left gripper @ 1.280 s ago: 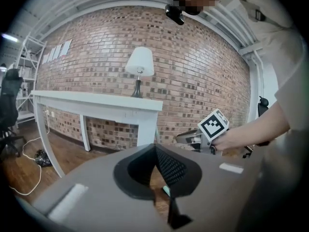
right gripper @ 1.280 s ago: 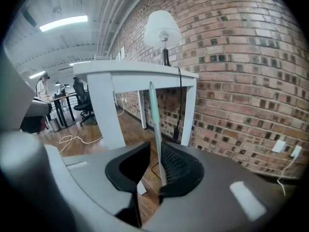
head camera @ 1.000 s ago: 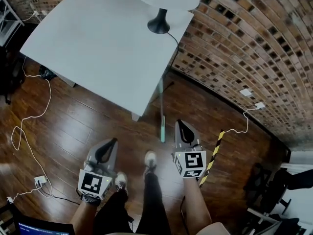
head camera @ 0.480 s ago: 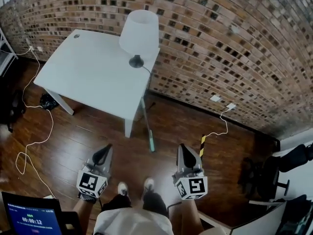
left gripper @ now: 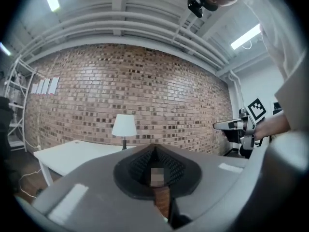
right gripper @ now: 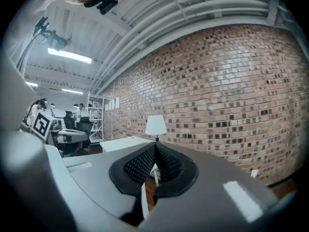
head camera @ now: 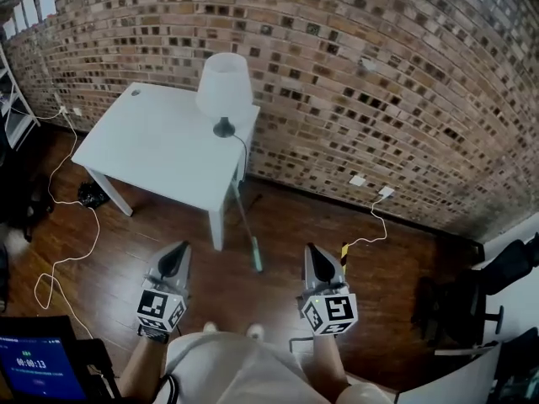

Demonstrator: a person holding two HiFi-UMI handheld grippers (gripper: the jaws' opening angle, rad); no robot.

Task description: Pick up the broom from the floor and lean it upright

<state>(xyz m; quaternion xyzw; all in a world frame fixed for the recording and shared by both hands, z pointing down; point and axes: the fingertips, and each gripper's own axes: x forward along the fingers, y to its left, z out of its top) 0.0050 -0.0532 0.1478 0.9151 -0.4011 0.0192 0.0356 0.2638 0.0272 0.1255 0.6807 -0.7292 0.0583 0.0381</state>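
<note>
The task is judged essentially done. The broom (head camera: 254, 254) is seen propped at a slant, its upper end against the near corner of the white table (head camera: 160, 150) and its teal lower end on the floor (head camera: 126, 255), at twelve o'clock from the person. Nothing is held: the left gripper (head camera: 179, 252) and the right gripper (head camera: 313, 253) are both clenched on nothing, jaws pressed together, at seven and five o'clock of the broom and well apart from it. At most a check that the lean holds is judged to be left. The floor is dark, glossy wood planking, crossed by a white cable (head camera: 61, 259) at nine o'clock. A lamp (head camera: 224, 87) is set on the table, and a brick wall (head camera: 379, 82) is seen from ten to two o'clock.
</note>
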